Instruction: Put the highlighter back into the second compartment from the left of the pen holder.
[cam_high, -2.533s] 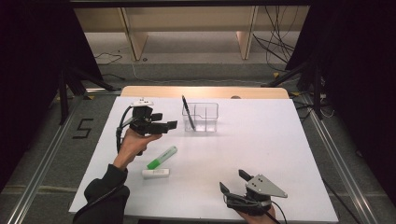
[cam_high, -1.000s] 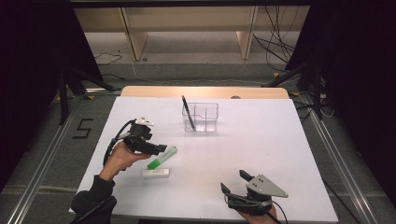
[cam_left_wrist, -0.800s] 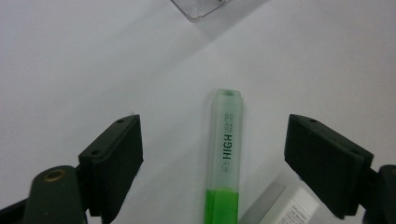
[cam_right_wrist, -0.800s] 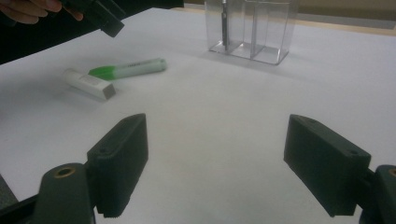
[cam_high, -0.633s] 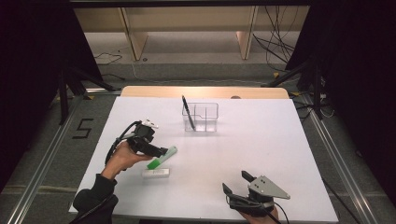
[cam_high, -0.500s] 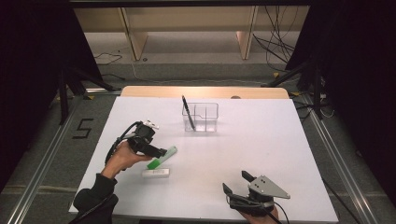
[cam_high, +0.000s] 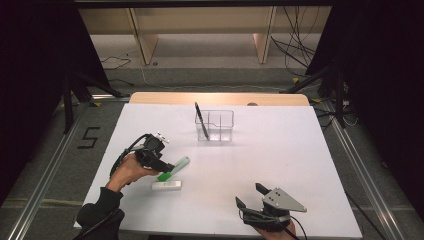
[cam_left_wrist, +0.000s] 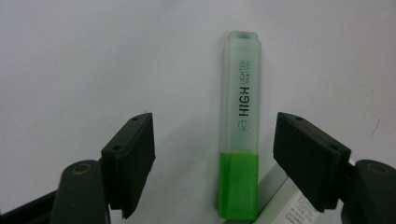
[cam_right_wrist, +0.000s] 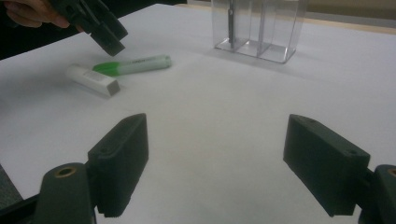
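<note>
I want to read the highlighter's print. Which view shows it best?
The left gripper view: the highlighter lies close between open jaws, "HIGH LIGHTER" readable. The high view shows it small, the right gripper view far off, print unreadable.

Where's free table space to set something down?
Free: the right half of the table, right of the clear organizer and above the right gripper. Crowded: front-left, where the left gripper straddles the green highlighter beside the white tube.

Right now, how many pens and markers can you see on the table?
2. A green highlighter lies flat between the open jaws of the left gripper, beside a white tube. A black pen stands leaning in the clear organizer. None seem hidden.
</note>
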